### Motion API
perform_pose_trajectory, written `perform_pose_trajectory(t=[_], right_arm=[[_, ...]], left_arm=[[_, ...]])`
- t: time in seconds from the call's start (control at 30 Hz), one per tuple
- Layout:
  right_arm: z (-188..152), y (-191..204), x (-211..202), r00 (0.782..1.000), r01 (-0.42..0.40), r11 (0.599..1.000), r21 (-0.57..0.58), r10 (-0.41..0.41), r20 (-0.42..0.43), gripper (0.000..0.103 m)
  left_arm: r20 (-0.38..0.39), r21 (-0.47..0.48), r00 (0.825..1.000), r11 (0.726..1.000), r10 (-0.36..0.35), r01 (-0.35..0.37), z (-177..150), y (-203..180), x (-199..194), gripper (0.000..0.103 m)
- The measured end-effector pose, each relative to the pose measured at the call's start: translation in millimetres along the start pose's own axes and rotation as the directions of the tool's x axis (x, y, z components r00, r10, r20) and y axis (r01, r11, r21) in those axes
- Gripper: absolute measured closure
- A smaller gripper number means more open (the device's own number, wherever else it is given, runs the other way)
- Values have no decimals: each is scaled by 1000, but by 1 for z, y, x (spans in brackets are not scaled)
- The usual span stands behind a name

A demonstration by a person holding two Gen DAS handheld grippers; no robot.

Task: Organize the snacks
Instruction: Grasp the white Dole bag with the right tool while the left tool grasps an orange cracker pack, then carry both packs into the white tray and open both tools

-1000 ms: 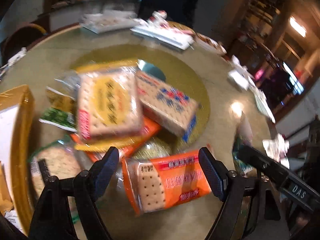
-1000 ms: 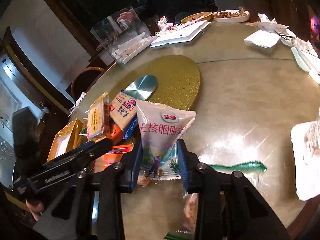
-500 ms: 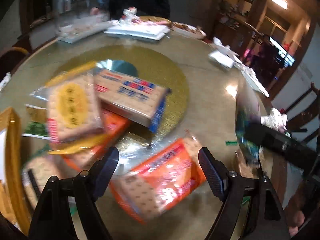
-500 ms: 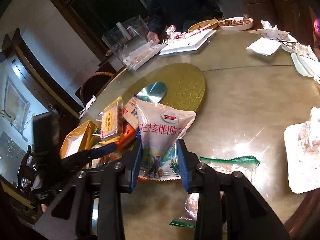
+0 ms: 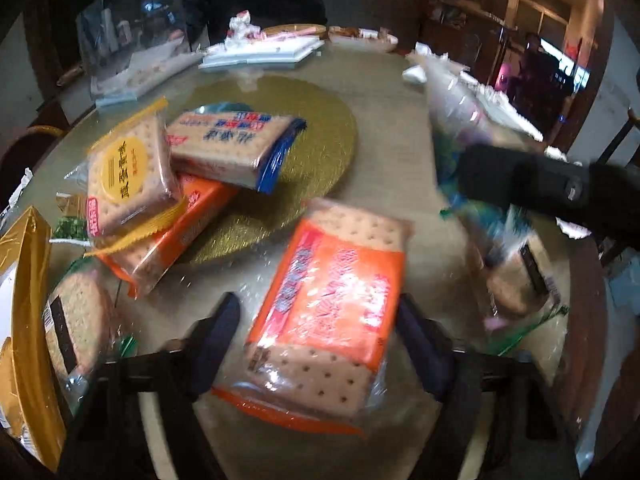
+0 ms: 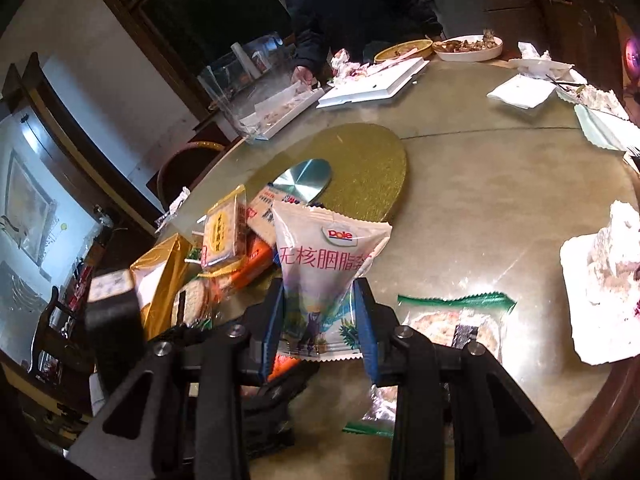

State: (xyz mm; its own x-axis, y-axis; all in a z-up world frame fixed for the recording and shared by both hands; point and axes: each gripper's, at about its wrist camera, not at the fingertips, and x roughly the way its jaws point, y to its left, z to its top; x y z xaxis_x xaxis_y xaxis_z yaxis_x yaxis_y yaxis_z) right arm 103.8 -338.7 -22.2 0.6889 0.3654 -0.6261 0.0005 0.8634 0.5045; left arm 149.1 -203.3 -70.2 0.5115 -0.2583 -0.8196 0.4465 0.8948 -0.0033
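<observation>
Both tongs busy: one closing on a cracker pack, the other holding a fruit pouch clear of the table.

Nearest me, the left gripper point(image 5: 316, 332) straddles the orange cracker pack point(image 5: 332, 304) lying flat on the round table point(image 5: 400, 120); its jaws have just been closing, the right finger at the wrapper's edge, the left not yet touching, so I'd say no grip yet. The right gripper point(image 6: 318, 328) is clamped narrow on the lower part of the white Dole pouch point(image 6: 324, 268), held upright off the table, probably to keep it out of the sorting. Further back, the other packs lean in a pile point(image 5: 160, 184) overlapping the gold mat point(image 5: 316, 152), beside a gold box point(image 5: 28, 280) at the left, perhaps their destination.
</observation>
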Motion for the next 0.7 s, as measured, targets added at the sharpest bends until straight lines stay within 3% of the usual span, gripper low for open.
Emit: perform_pose_trajectory(t=[0.17, 0.27, 0.47, 0.7], right_arm=[[-4, 12, -5, 1000, -7, 1000, -23, 7, -2, 67], [-9, 21, -7, 1000, -21, 999, -40, 21, 2, 67], [-18, 48, -3, 998, -64, 995, -70, 64, -2, 67], [-24, 97, -2, 991, -131, 981, -142, 131, -7, 67]], left_arm=[[32, -9, 999, 999, 32, -31, -21, -5, -16, 48], [56, -108, 998, 994, 20, -14, -40, 7, -32, 49], [124, -314, 992, 947, -36, 74, -68, 45, -72, 50], [244, -446, 970, 889, 9, 104, -92, 85, -134, 50]])
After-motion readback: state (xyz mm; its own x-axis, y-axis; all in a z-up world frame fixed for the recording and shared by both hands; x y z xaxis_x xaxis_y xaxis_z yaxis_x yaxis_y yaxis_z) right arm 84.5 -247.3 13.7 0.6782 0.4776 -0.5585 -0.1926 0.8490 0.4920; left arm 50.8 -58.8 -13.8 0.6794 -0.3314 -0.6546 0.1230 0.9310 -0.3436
